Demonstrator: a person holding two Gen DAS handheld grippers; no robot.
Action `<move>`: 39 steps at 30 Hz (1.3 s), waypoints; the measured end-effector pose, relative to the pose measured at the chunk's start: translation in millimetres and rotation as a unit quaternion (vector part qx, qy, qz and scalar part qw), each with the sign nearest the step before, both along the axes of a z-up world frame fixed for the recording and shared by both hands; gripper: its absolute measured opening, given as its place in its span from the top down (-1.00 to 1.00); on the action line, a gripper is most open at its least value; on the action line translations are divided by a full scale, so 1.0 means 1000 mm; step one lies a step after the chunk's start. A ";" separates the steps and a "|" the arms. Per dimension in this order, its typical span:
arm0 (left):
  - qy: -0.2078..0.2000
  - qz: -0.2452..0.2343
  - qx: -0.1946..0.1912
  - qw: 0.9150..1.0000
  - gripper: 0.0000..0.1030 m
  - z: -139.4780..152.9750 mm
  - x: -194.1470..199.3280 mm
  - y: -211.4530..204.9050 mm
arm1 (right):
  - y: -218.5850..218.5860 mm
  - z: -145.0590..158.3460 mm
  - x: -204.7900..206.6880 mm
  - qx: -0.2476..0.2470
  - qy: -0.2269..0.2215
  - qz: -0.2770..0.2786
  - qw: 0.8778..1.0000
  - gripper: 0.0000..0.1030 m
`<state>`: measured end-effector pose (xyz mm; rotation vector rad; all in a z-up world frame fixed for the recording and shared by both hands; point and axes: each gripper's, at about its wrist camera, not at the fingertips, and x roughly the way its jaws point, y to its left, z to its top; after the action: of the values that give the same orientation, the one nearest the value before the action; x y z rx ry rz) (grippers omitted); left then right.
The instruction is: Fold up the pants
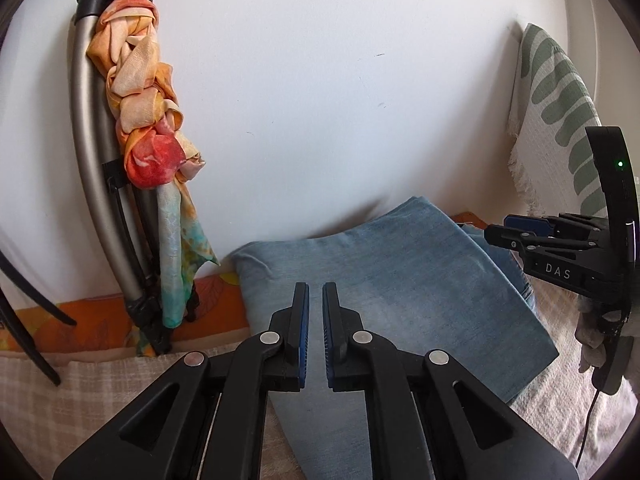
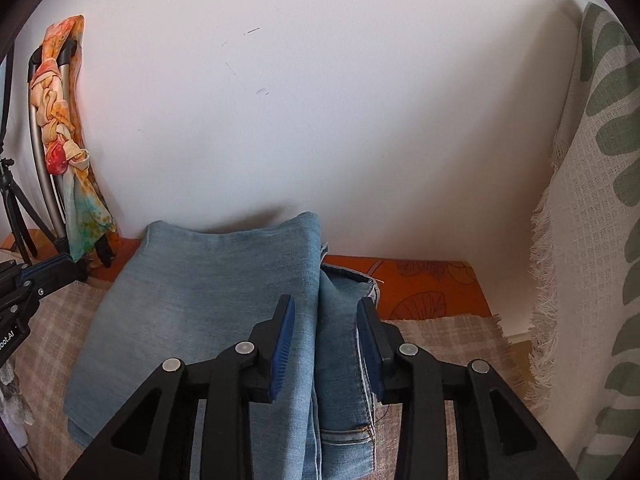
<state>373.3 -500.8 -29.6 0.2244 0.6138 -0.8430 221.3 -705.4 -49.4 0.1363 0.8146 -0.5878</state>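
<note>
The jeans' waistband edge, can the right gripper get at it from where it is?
Probably yes: the right gripper hangs open straddling the jeans by the waistband edge, with nothing between.

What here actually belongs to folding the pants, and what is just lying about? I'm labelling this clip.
Belongs to the job:
- folded jeans
- left tool
- right tool
- checked cloth under the jeans

Just lying about:
- knotted orange scarf on a grey frame
- leaf-print throw
- tripod
</note>
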 end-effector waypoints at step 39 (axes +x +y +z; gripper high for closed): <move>-0.025 0.008 -0.053 0.998 -0.56 0.109 -0.184 0.195 | 0.260 0.118 -0.172 -0.028 -0.087 0.045 0.995 -0.91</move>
<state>189.3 -305.9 79.7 0.1427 0.5224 -0.8496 49.5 -445.0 68.9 0.0978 0.6306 -0.5051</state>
